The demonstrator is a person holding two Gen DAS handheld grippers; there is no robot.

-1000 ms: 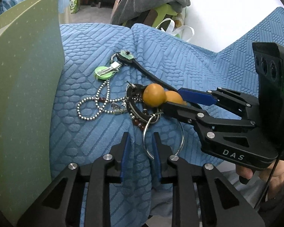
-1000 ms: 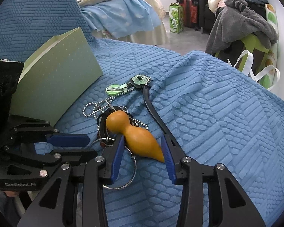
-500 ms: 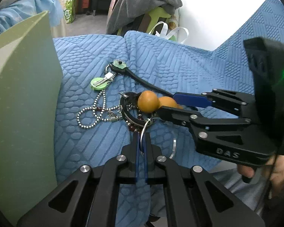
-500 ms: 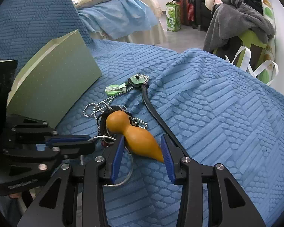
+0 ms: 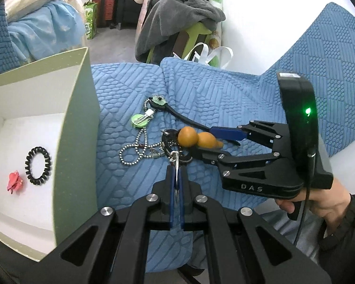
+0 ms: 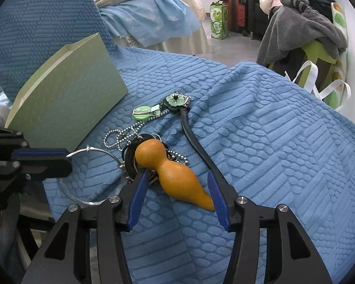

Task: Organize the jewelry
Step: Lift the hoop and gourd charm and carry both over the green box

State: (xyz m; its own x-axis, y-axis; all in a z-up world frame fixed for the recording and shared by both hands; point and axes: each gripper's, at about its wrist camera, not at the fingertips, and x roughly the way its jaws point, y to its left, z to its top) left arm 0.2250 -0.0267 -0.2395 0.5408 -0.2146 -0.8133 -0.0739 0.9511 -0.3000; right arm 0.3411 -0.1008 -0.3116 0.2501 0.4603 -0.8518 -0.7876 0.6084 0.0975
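Since a second ago the left gripper (image 5: 176, 184) has closed its narrow jaws on the thin wire hoop (image 6: 92, 152) and lifted a little, so the open green box (image 5: 78, 123) on the left now shows its white inside, with a black hair tie (image 5: 37, 165) and a small red clip (image 5: 14, 181) lying in it. The hoop stands pinched between the blue pads, its far end still tangled in the pile. The right gripper (image 6: 177, 195) is opening; the orange gourd charm (image 6: 170, 172) lies between its fingers, and the pads seem just off it, though the near tip is hard to judge.

The pile lies on the blue quilt (image 6: 272, 142), just right of the box: a bead chain (image 5: 135, 149), a green clip (image 5: 140, 120), dark rings, and a black strap (image 6: 196, 142) running far to a green flower piece (image 6: 176, 100).

The hoop is light and springy and will bend if pulled hard; gripping near its twisted joint looks safest. The gourd is smooth, hard and tapered, so it will likely slip unless taken at the waist.
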